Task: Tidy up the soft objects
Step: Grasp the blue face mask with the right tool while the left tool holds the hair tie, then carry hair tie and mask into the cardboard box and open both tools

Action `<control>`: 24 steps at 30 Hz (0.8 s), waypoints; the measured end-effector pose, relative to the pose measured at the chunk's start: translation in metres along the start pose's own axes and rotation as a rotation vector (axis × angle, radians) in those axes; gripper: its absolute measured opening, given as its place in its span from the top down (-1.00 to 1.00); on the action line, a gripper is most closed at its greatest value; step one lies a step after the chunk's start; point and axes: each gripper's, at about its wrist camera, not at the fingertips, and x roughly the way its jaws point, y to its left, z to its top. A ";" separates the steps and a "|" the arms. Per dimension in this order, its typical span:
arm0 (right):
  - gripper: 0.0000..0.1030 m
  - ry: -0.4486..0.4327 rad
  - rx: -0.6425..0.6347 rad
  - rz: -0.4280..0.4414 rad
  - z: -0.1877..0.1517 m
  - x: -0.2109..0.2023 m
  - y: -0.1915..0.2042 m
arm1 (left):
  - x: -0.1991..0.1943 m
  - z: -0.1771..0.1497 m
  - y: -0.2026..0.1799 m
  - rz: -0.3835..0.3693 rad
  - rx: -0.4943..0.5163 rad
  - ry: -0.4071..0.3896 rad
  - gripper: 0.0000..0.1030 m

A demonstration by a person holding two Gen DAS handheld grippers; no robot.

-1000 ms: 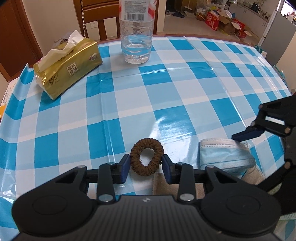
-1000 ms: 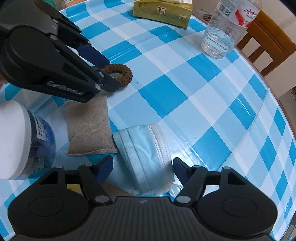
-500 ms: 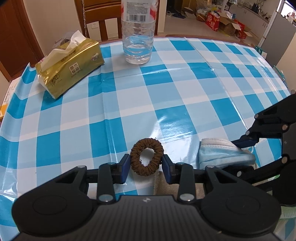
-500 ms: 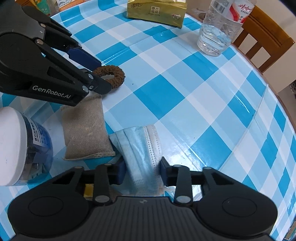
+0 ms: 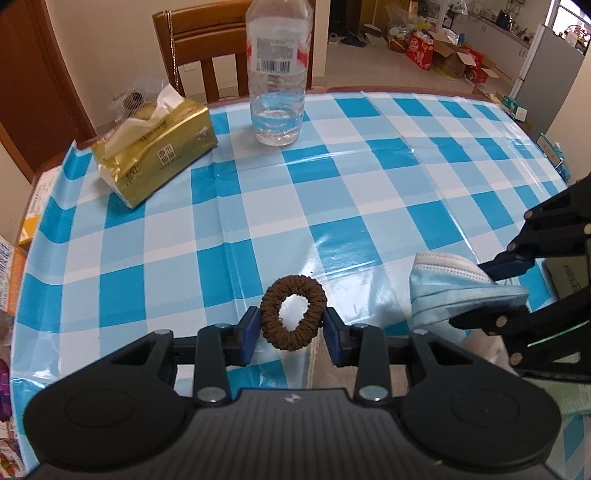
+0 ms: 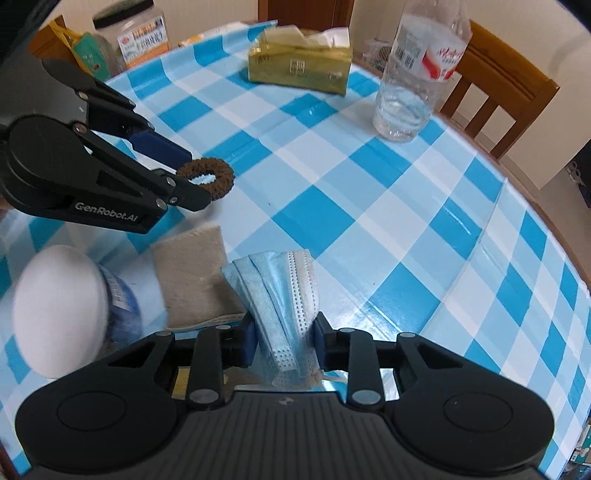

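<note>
My left gripper (image 5: 292, 330) is shut on a brown hair scrunchie (image 5: 293, 317), which hangs a little above the blue checked tablecloth (image 5: 258, 206). From the right wrist view the same scrunchie (image 6: 207, 178) sits between the left gripper's blue pads (image 6: 162, 147). My right gripper (image 6: 282, 338) is shut on a bunched light-blue face mask (image 6: 280, 295), lifted off the cloth. In the left wrist view the mask (image 5: 454, 291) shows at the right, pinched by the right gripper (image 5: 491, 291). A beige folded cloth (image 6: 195, 273) lies flat beneath and between the two grippers.
A gold tissue pack (image 5: 155, 151) and a clear water bottle (image 5: 277, 74) stand at the far side, with a wooden chair (image 5: 207, 48) behind. A jar with a white lid (image 6: 62, 310) is close to my right gripper's left. More jars (image 6: 136, 33) sit at the table's far-left edge.
The right gripper closed on the face mask and lifted it off the cloth, bunching it. The left gripper rose with the scrunchie still held.
</note>
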 end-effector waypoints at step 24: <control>0.32 -0.182 -0.008 0.038 -0.063 -0.124 0.083 | -0.124 -0.055 -0.026 -0.036 0.096 -0.106 0.34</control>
